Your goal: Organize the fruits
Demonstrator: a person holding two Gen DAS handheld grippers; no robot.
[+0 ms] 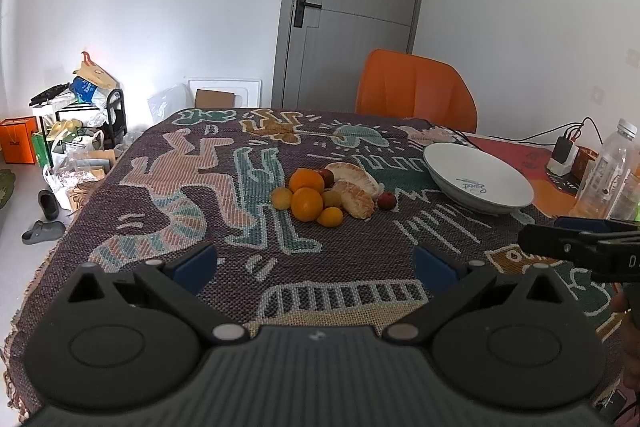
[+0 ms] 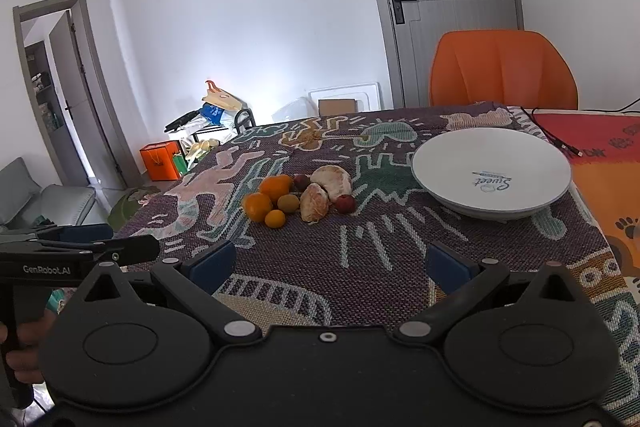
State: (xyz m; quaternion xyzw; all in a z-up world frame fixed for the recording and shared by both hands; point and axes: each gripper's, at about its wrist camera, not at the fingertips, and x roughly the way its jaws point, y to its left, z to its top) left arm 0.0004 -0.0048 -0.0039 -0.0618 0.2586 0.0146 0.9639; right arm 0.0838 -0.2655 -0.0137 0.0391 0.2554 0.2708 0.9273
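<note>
A pile of fruit lies on the patterned tablecloth (image 1: 168, 195): two oranges (image 1: 306, 203), small yellow fruits (image 1: 330, 217), peeled pomelo pieces (image 1: 356, 201) and small red fruits (image 1: 387, 201). The pile also shows in the right wrist view (image 2: 276, 187). A white plate (image 1: 478, 179) stands empty to its right; it also shows in the right wrist view (image 2: 492, 171). My left gripper (image 1: 316, 267) is open and empty, short of the pile. My right gripper (image 2: 332, 265) is open and empty, also short of the pile and plate.
An orange chair (image 1: 416, 89) stands at the table's far side. A plastic bottle (image 1: 608, 175), a charger and cables sit at the right edge. Bags, boxes and slippers clutter the floor at left (image 1: 76, 131). A grey door (image 1: 352, 3) is behind.
</note>
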